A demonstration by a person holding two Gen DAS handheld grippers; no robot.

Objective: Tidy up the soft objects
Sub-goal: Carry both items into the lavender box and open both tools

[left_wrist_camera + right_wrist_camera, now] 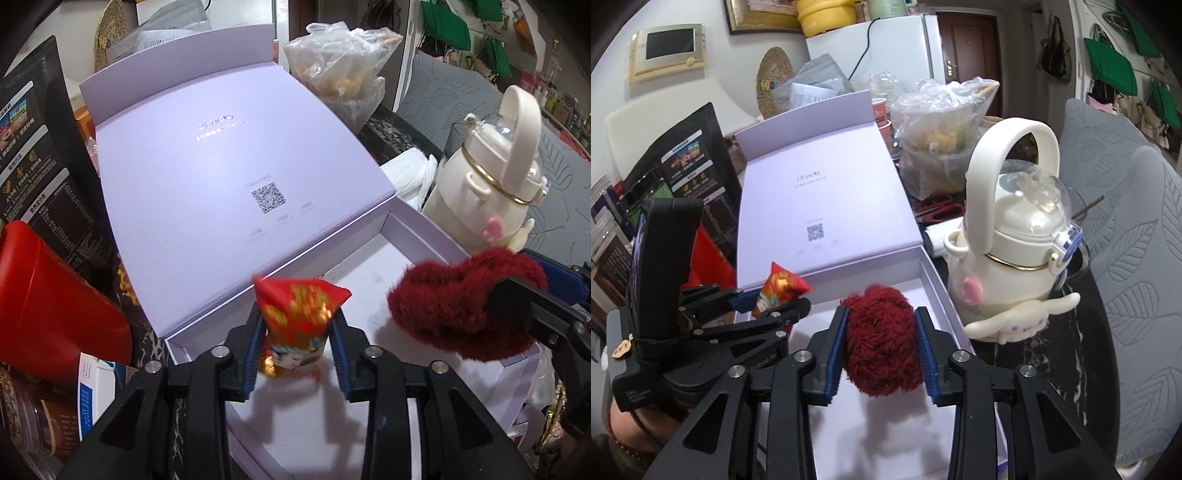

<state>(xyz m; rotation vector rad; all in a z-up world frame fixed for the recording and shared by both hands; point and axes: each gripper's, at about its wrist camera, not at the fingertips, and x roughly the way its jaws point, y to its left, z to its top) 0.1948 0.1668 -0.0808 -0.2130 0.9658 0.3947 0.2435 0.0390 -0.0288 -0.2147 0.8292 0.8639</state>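
Observation:
My left gripper is shut on a small red and gold printed soft pouch, held above the near left corner of an open lilac box. The pouch also shows in the right wrist view, held in the left gripper. My right gripper is shut on a dark red fluffy object, held over the box's white inside. The fluffy object shows at the right in the left wrist view. The box lid stands open, leaning back.
A white cartoon water bottle stands just right of the box. A clear plastic bag of food sits behind it. A red container and a black printed package are on the left. A grey leaf-patterned cushion lies at the right.

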